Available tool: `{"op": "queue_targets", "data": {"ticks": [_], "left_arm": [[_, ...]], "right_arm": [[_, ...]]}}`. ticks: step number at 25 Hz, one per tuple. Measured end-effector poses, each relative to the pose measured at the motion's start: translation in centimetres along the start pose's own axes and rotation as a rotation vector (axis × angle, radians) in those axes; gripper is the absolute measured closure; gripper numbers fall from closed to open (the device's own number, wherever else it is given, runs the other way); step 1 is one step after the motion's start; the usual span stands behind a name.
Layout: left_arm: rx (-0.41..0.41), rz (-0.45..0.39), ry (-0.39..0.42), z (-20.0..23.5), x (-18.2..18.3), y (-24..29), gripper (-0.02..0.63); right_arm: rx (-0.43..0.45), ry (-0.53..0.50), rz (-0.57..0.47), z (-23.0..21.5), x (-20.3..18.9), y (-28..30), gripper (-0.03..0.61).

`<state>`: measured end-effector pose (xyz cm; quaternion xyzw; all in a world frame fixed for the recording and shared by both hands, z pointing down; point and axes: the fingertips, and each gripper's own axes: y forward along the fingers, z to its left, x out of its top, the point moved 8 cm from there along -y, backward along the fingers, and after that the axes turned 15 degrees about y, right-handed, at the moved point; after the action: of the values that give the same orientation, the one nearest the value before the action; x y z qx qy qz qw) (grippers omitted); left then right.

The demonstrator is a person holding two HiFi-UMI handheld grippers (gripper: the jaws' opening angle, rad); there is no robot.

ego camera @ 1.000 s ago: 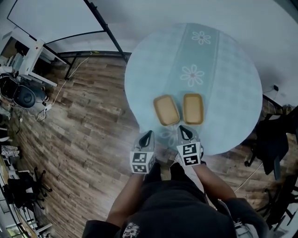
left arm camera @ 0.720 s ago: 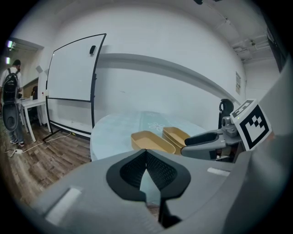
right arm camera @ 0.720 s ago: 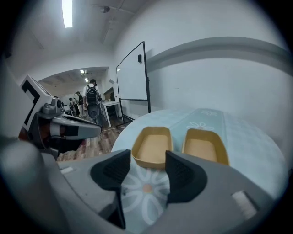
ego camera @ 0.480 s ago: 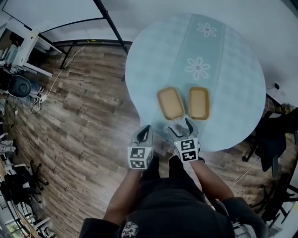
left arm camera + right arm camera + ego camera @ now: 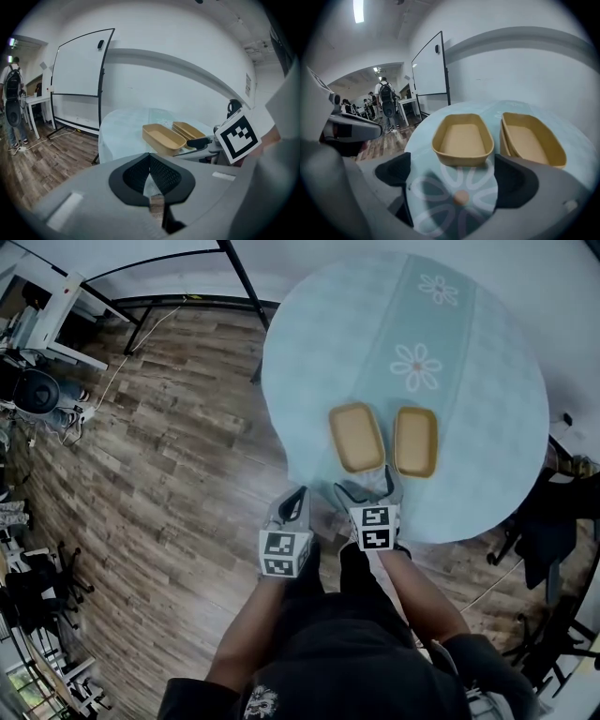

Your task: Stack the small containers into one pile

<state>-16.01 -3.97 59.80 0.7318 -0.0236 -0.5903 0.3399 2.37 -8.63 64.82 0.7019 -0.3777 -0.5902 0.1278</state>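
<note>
Two tan containers sit side by side on the round pale-blue table [image 5: 487,381]: the left container [image 5: 356,437] [image 5: 462,139] and the right container [image 5: 415,441] [image 5: 530,143], which shows a double rim. My right gripper [image 5: 367,486] [image 5: 454,180] hovers just short of them over the table's near edge. Its jaws have just been opening and stand wide, with only a flower print on the tablecloth between them. My left gripper [image 5: 298,495] [image 5: 150,161] is shut and empty, at the table's near-left edge. Both containers [image 5: 162,138] lie ahead of it to the right.
A whiteboard [image 5: 79,70] on a black stand [image 5: 234,277] is beyond the table. A person with a backpack [image 5: 386,101] stands far off by desks. Dark chairs [image 5: 548,521] crowd the table's right side. Wooden floor [image 5: 178,474] lies to the left.
The right gripper's jaws went from shut to wide open. Both grippers moved forward and down toward the containers; the left stayed shut.
</note>
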Motion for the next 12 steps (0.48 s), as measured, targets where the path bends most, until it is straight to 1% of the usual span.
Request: {"op": "queue_targets", "data": {"ticks": [3,7,12], "left_arm": [[-0.001,0.011,-0.010,0.2,-0.8,-0.2,0.620],[0.000,0.017,-0.003,0.5,-1.0,-0.3,0.620],[-0.002,0.025,-0.015,0.7,-1.5,-0.1,0.620]], "right_arm": [[-0.022,0.009,0.007,0.3,0.1,0.6,0.029],[-0.049,0.029,0.016,-0.2,0.2,1.5,0.028],[-0.062,0.027,0.008,0.1,0.9,2.2,0.028]]}}
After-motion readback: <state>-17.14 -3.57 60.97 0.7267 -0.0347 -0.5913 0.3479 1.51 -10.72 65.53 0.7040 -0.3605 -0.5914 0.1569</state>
